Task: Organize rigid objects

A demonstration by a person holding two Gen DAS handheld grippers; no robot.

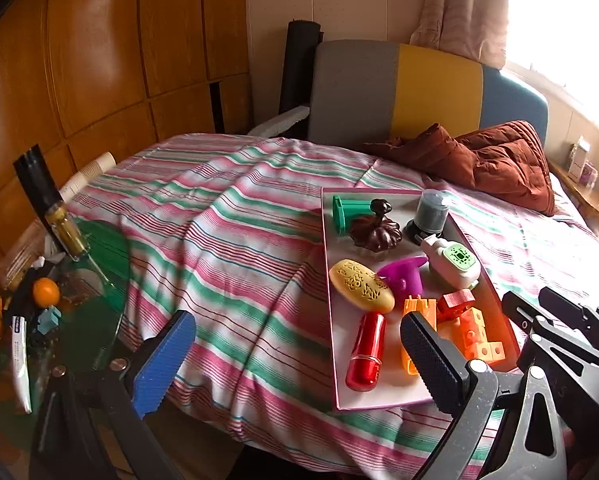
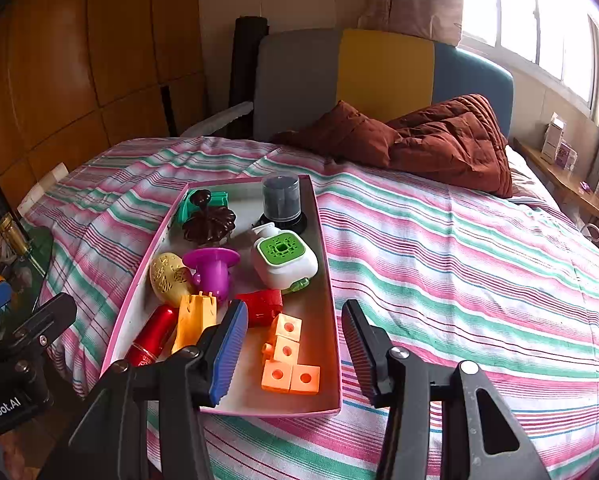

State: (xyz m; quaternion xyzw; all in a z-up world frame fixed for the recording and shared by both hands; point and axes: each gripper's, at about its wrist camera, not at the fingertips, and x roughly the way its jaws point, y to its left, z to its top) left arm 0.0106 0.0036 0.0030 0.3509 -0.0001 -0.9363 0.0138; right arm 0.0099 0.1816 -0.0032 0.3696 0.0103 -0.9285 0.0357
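A shallow pink-rimmed tray (image 1: 333, 320) (image 2: 331, 280) lies on the striped bed. It holds several toys: a red cylinder (image 1: 366, 350) (image 2: 151, 338), a yellow perforated egg (image 1: 359, 285) (image 2: 167, 276), a purple funnel piece (image 1: 403, 276) (image 2: 213, 268), orange cube blocks (image 2: 289, 358) (image 1: 473, 334), a white and green cube (image 2: 283, 258) (image 1: 455, 264), a brown ornament (image 2: 207, 222) and a grey canister (image 2: 281, 198). My left gripper (image 1: 295, 360) is open and empty, at the tray's near left corner. My right gripper (image 2: 295, 352) is open and empty, straddling the tray's near right rim.
A brown quilted jacket (image 2: 439, 140) lies at the head of the bed by the grey, yellow and blue headboard (image 2: 379, 76). A cluttered glass side table (image 1: 99, 248) with a dark bottle (image 1: 51, 208) and oranges stands left of the bed. A window ledge runs along the right.
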